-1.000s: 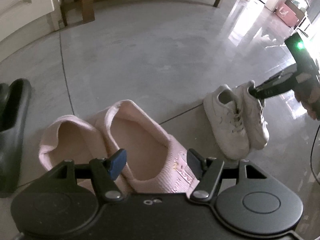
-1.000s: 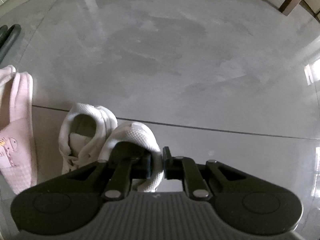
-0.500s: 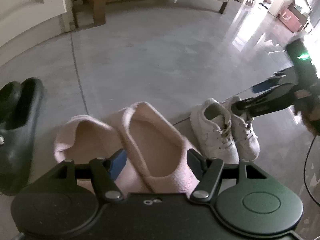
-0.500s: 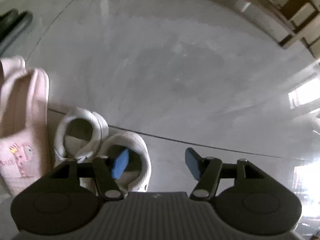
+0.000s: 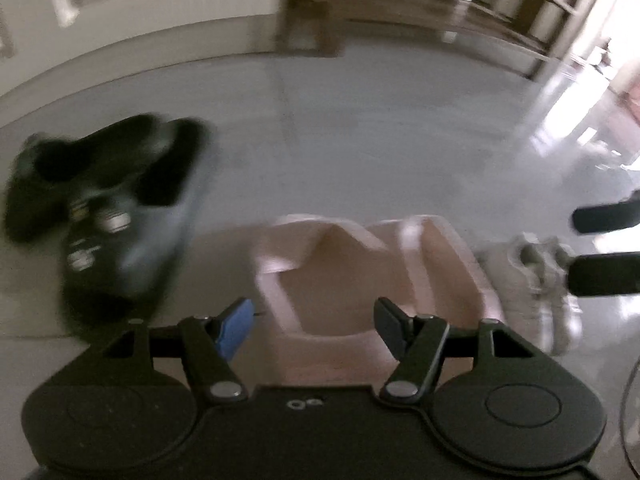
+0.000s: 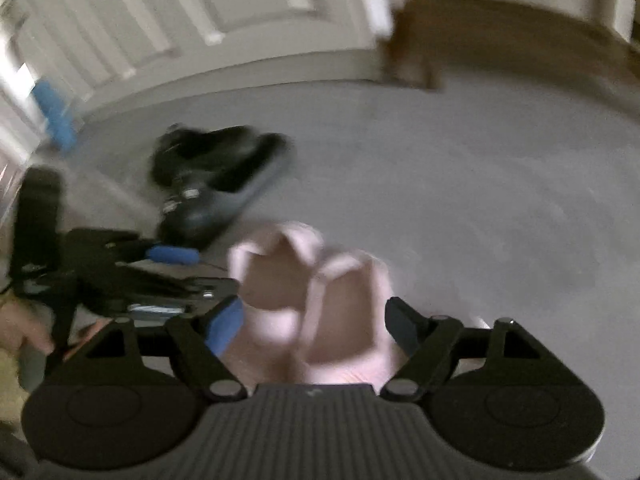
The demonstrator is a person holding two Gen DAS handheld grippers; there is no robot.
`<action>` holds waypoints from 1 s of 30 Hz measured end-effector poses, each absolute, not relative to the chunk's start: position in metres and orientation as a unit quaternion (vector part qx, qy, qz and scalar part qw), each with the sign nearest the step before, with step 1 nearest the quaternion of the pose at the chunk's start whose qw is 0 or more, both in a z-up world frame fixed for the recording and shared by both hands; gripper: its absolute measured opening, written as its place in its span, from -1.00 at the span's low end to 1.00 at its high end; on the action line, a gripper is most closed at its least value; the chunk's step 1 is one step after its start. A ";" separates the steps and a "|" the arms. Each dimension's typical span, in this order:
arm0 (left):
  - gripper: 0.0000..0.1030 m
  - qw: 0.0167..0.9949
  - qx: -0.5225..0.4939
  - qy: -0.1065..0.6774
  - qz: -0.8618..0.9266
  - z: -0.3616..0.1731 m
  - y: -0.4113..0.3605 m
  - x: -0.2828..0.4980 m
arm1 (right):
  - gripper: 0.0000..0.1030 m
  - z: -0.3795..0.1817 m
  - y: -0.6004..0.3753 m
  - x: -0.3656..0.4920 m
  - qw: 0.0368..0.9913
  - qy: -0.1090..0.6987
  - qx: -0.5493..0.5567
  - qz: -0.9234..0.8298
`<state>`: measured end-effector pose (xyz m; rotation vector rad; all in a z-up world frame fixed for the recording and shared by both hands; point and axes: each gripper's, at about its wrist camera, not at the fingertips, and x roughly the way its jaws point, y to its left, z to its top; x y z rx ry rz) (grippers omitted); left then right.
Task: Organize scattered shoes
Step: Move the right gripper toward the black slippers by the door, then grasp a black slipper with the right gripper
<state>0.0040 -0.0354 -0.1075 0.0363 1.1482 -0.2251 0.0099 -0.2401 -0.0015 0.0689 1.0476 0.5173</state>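
No legible writing on blurred pink slippers (image 5: pixel 360 276) or black shoes (image 5: pixel 108 208).

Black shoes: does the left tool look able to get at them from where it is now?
Probably yes. The left tool is open and holds nothing, and the black shoes lie on bare floor to its left, beside the pink slippers, with nothing between.

Bare floor (image 5: pixel 380 140) beyond pink slippers (image 5: pixel 360 272)

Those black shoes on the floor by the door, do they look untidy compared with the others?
Yes. The black shoes lie overlapping at an angle to each other, while the pink slippers and white sneakers each sit side by side as pairs. The pictures are blurred, so finer detail is unclear.
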 end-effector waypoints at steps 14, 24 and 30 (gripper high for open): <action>0.31 0.848 -0.027 0.529 -0.009 -0.103 0.074 0.030 | 0.63 -0.014 -0.156 0.038 0.844 0.451 0.015 0.290; 0.31 0.834 -0.054 0.544 0.075 -0.099 0.157 -0.011 | 0.62 -0.067 -0.040 0.000 0.893 0.348 -0.160 0.237; 0.31 0.818 -0.027 0.566 0.100 -0.100 0.174 -0.045 | 0.62 -0.096 0.016 -0.015 0.902 0.313 -0.205 0.214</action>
